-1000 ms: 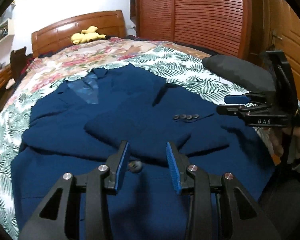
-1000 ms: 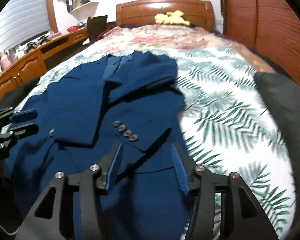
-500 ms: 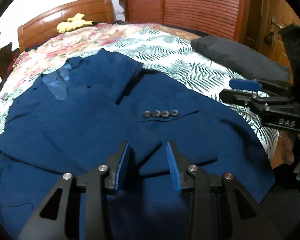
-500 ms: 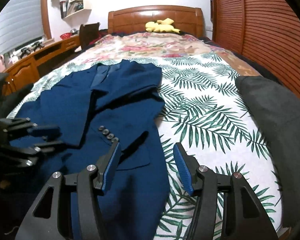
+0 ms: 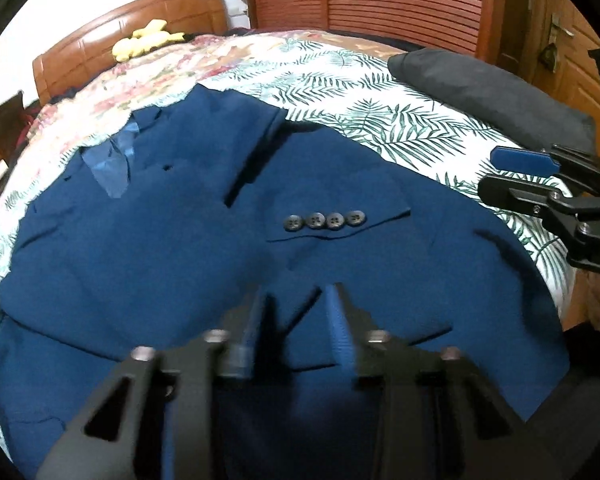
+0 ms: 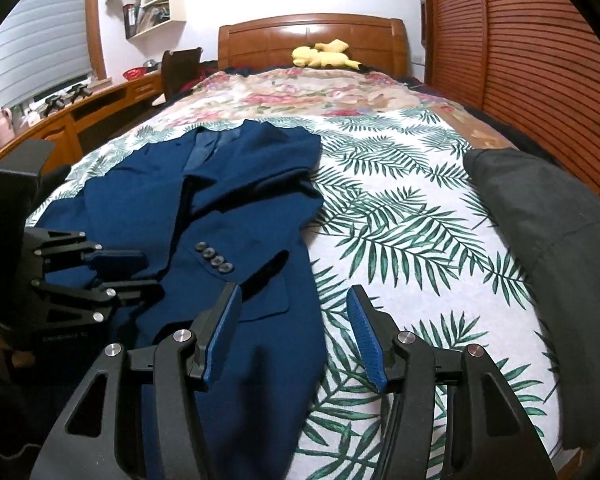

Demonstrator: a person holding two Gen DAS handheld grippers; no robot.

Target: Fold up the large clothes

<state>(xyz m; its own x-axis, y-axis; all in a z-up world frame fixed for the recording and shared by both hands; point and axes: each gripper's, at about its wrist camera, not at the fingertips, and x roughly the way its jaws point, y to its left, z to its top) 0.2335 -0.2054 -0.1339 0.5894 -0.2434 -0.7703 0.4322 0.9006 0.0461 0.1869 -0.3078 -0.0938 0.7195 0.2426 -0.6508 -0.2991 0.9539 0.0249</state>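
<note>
Where the near edge of the bed [image 6: 420, 240] falls away, the left tool [image 5: 296, 320] hangs low over the hem of the blue jacket [image 5: 180, 248], its blue-padded fingers [image 5: 338, 328] standing apart with nothing between them, though motion blur softens their outline. The right tool [image 6: 296, 332] sits a little to the right, over the jacket's right edge and the leaf-printed sheet [image 6: 400, 216], and its fingers are spread wide and empty as well. The jacket lies flat across the left half of the bed with its collar at the far end, and one sleeve is folded across the front so that its cuff, with four dark buttons [image 5: 325, 221] in a row, rests near the middle of the garment. A pale blue lining [image 5: 114, 160] shows at the open collar. To the right, well apart from the jacket, a dark grey folded garment [image 6: 548, 216] lies along the bed's right side. Farther off a flowered cover [image 6: 300, 92] spreads toward the wooden headboard [image 6: 312, 36], where a yellow soft toy [image 6: 324, 56] rests.
</note>
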